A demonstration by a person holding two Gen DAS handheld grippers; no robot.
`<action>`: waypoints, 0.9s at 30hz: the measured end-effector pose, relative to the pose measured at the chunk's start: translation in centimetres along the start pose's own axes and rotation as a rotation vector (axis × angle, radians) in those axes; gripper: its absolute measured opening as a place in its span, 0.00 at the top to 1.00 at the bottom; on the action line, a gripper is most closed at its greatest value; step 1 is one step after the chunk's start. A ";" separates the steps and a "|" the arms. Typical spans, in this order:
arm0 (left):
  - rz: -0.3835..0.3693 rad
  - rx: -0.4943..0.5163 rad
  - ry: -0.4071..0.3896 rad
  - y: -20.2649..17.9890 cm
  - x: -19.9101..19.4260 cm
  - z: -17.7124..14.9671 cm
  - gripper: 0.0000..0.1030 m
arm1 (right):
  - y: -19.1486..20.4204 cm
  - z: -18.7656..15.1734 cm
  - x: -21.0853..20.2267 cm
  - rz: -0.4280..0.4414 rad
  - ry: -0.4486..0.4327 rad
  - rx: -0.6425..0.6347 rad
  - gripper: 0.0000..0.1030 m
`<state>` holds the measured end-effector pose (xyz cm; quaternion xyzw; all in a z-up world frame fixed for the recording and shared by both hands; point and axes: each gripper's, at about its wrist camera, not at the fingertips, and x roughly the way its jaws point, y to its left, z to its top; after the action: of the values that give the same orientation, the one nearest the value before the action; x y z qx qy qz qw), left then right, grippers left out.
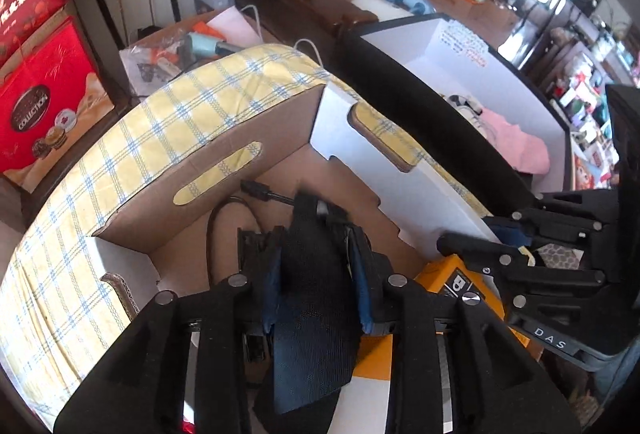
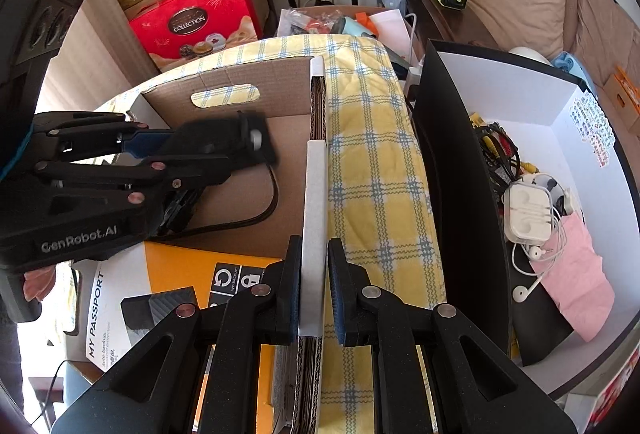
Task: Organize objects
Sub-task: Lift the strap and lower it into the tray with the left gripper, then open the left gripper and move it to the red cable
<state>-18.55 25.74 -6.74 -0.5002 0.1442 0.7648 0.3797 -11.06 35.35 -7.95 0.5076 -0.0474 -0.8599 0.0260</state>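
Observation:
My left gripper (image 1: 316, 250) reaches down into the open cardboard box (image 1: 224, 137). A black mesh pouch (image 1: 312, 306) sits between its blue pads (image 1: 272, 290), which touch it on both sides. In the right wrist view the left gripper (image 2: 192, 153) comes in from the left, and the pouch (image 2: 236, 141) sticks out past its tips, blurred. My right gripper (image 2: 314, 258) is shut on the box's white wall (image 2: 316, 169). From the left wrist camera the right gripper (image 1: 480, 234) shows at the right, on that same wall (image 1: 400, 193).
A black cable (image 2: 256, 218) and an orange-and-white hard-drive carton (image 2: 168, 274) lie in the cardboard box. A yellow checked cloth (image 2: 376, 161) covers the surface. To the right, a black box with a white inside (image 2: 452, 153) holds earphones (image 2: 528, 213), cables and a pink cloth (image 2: 572, 266).

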 end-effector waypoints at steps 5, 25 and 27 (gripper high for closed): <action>-0.002 -0.030 -0.054 1.1 -1.9 -0.5 0.44 | 0.0 0.0 0.0 0.000 0.000 -0.001 0.88; 0.085 -0.322 -0.012 9.7 -7.6 -8.6 0.34 | -0.1 0.0 0.0 0.002 0.000 0.000 0.88; 0.064 -0.396 0.010 10.8 -7.3 -9.8 0.34 | -0.1 0.0 0.0 0.001 0.000 0.000 0.88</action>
<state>-18.41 9.46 -6.59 -0.5640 0.0088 0.7875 0.2485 -11.04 35.46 -7.99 0.5077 -0.0479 -0.8598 0.0266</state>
